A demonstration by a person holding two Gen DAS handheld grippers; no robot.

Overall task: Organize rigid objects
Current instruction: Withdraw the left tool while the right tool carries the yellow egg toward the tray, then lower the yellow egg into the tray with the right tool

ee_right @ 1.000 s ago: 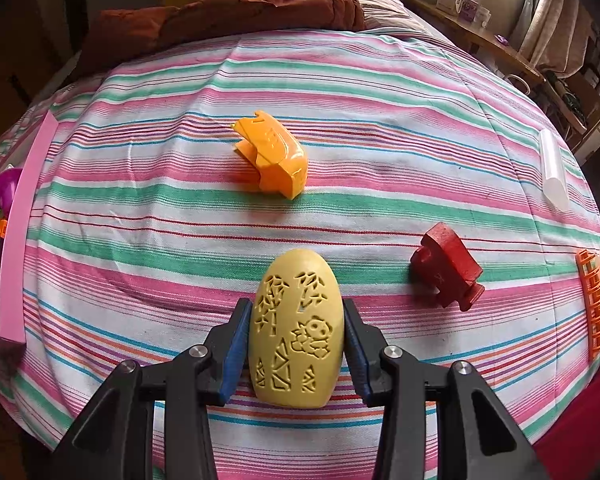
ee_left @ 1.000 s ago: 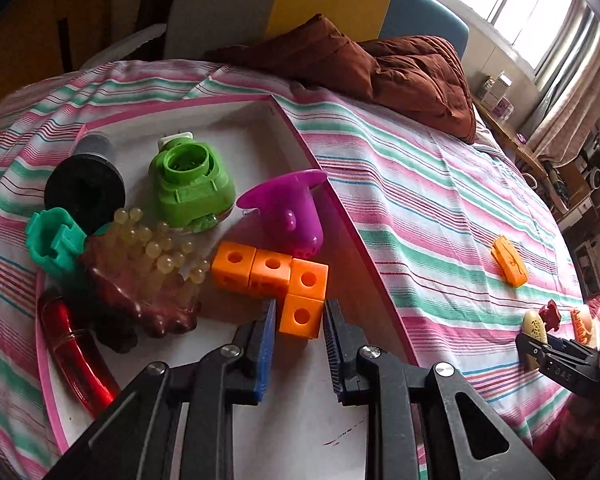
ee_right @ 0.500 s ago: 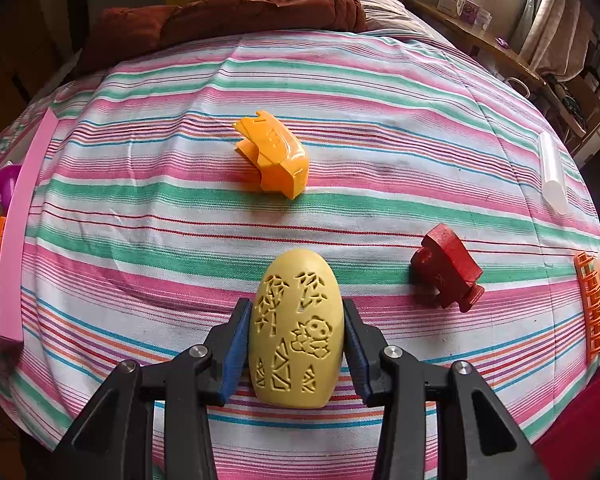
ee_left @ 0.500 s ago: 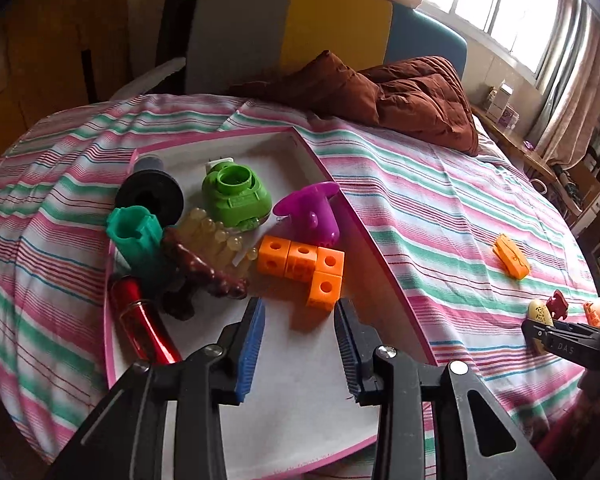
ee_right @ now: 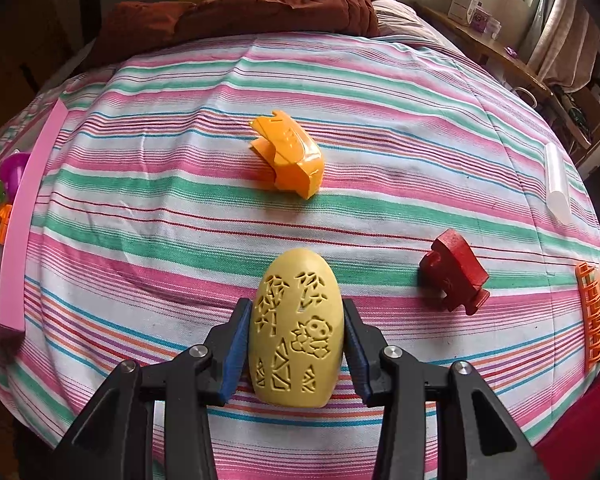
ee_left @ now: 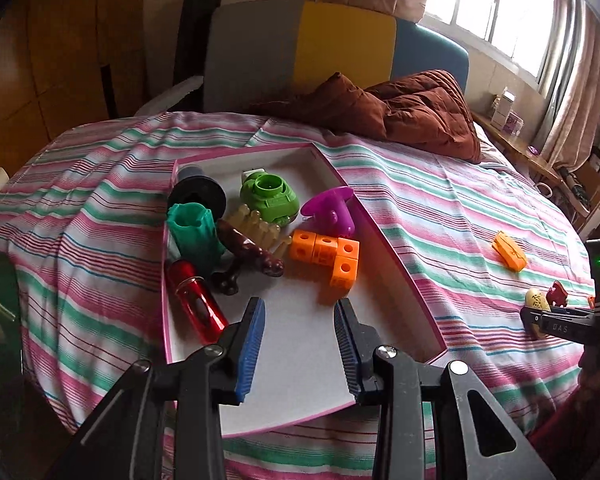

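Note:
A pink-rimmed white tray [ee_left: 384, 252] on the striped bed holds orange linked cubes [ee_left: 328, 252], a purple piece [ee_left: 332, 212], a green round toy [ee_left: 270, 198], a teal cup [ee_left: 192, 232], a black spool [ee_left: 198, 192], a red tube [ee_left: 196, 308] and a brown studded piece [ee_left: 252, 252]. My left gripper [ee_left: 298, 312] is open and empty above the tray's near part. My right gripper [ee_right: 296, 312] is shut on a yellow carved egg [ee_right: 296, 328] that rests on the bedspread. An orange shell piece [ee_right: 290, 158] and a red block [ee_right: 456, 276] lie ahead of it.
A brown quilt [ee_left: 412, 116] is bunched at the far side of the bed. A white tube [ee_right: 558, 184] and an orange comb-like piece [ee_right: 592, 316] lie near the bed's right edge. The tray's pink rim [ee_right: 32, 204] shows at the left of the right wrist view.
My left gripper has pulled back and up from the orange cubes and opened wider. The right gripper has stayed shut on the egg in place.

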